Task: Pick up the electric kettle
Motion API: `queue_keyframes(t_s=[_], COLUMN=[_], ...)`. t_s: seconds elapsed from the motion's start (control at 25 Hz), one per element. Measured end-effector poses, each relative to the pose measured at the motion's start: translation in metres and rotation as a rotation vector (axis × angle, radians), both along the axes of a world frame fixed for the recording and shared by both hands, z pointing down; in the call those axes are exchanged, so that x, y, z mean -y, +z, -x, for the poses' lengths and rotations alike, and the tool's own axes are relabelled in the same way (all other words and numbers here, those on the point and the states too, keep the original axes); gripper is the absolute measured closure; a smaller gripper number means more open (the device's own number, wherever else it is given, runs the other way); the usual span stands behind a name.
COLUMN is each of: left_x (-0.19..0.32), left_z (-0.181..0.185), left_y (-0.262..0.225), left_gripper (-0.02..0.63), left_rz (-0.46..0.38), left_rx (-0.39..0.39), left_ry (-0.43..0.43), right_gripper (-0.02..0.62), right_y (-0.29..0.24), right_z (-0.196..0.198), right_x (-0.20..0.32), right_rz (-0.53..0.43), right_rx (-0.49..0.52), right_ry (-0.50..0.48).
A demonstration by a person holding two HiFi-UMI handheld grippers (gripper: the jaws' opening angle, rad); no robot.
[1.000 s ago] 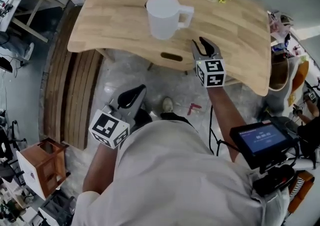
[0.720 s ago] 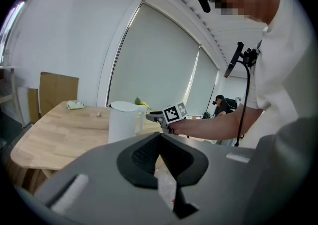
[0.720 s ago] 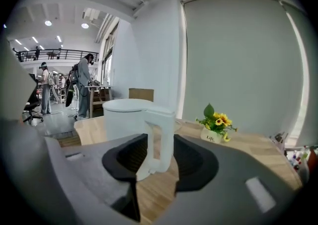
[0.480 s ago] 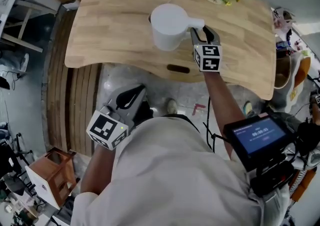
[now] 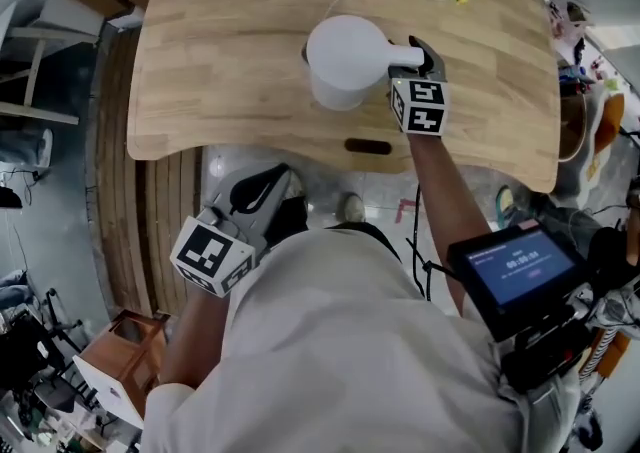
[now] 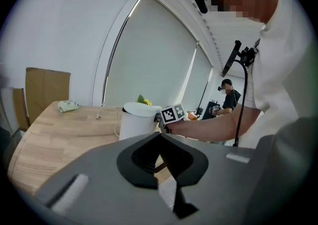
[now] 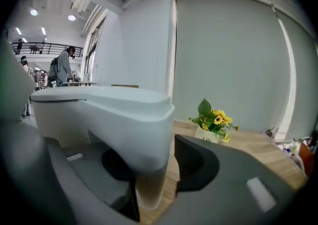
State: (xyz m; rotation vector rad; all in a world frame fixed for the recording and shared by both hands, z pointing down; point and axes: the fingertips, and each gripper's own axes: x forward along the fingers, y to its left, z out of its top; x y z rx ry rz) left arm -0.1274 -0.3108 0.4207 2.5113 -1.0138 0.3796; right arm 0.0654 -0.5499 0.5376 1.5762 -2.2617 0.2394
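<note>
Right gripper (image 7: 156, 167) | jaws had just been opening, stood spread around kettle (image 5: 340, 61) handle (image 5: 402, 54) | kettle stood upright mid-table (image 5: 220, 81), toward front edge | step needed: handle seated deep, firm squeeze, level lift.

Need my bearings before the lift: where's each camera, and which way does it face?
Head view: on the head, facing steeply down at table and kettle; torso, arms, left gripper, right gripper show.
Left gripper view: on that gripper, facing the kettle across the table; its shut jaws, the right arm show.
Right gripper view: on that gripper, facing the handle between its jaws, which have just been opening.
Shared: all see the kettle.
</note>
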Motion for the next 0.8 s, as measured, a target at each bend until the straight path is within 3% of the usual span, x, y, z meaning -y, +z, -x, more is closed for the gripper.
queue_keyframes(t_s=[0.24,0.4,0.8], left_x=[0.012,0.018,0.025], left_z=[0.0,-0.001,0.002], left_y=[-0.004,-0.008,-0.011], left_gripper=[0.598,0.598,0.598], left_rz=[0.001,0.001,-0.007], left_rx=[0.011,0.015,0.024], left_ry=[0.047,0.075,0.103], right_gripper=[0.439,0.559,0.569], right_y=[-0.014,-0.023,-0.028], right_z=[-0.009,-0.011,-0.018], right_x=[-0.004,-0.007,-0.009], right_rz=[-0.035,-0.069,-0.081], right_rx=[0.066,0.058,0.068], right_ry=[0.061,0.098,0.167])
